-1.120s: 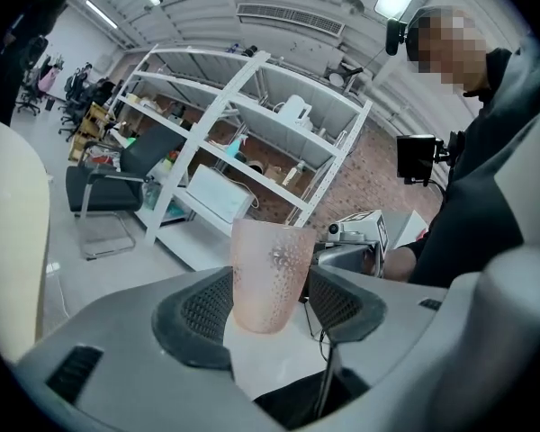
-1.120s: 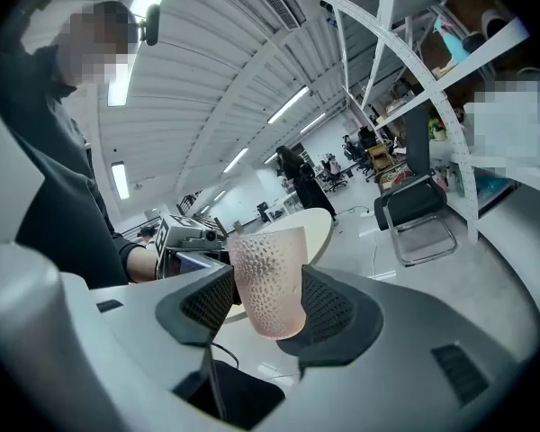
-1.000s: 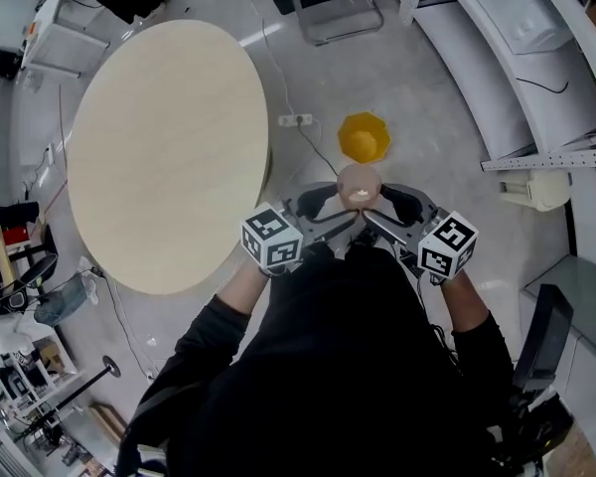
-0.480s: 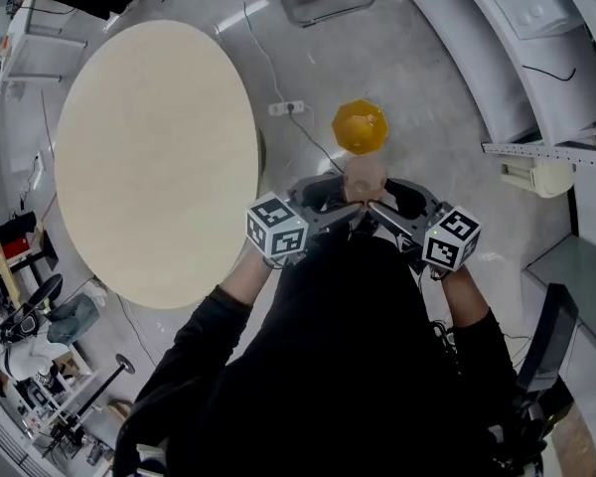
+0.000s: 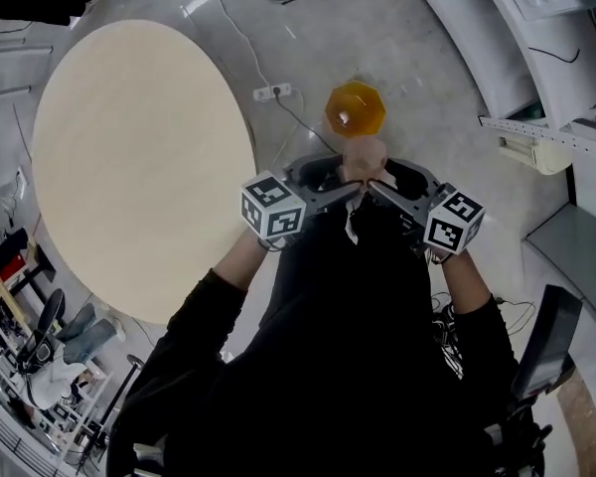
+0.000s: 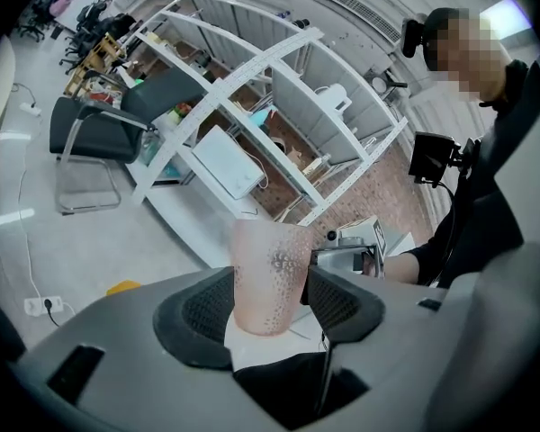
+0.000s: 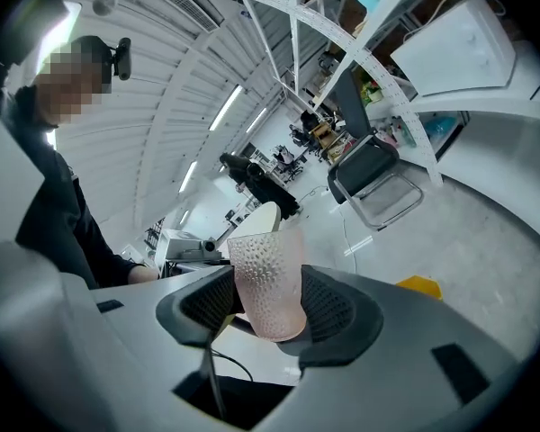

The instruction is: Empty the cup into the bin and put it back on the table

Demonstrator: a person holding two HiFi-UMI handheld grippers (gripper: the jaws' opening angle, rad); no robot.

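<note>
1. The person's black-sleeved arms and body (image 5: 348,366) fill the lower head view, and the floor beneath the fingers is hidden by them.
2. The left gripper (image 6: 270,302) is clamped on a translucent pink dimpled plastic cup (image 6: 270,273). Its ribbed black pads are pressed to the lower wall on either side. The cup is held upright, with its rim above the fingertips.
3. The same cup is gripped from the opposite side by the right gripper (image 7: 268,309), whose pads are closed against the wall in the same way. The base of the cup is partly covered by the grey gripper body.
4. In the head view the cup shows only as a pale pink patch where the two sets of fingers meet. What it contains cannot be made out in any view.
5. Just beyond the fingertips and lower down, an orange many-sided bin (image 5: 355,109) stands on the grey floor. In both gripper views only a yellow corner of it is seen past the gripper body.
6. Open floor lies around the bin. It is crossed by a thin cable running to a white power strip (image 5: 268,92) beyond the left fingers.
7. A round pale wooden table (image 5: 139,157) lies well to the left of the left fingers, with its curved edge near the left forearm.
8. Farthest off, a black office chair (image 6: 94,138) and white shelving (image 6: 279,88) are seen, both cut off at the frame edges in the head view.
</note>
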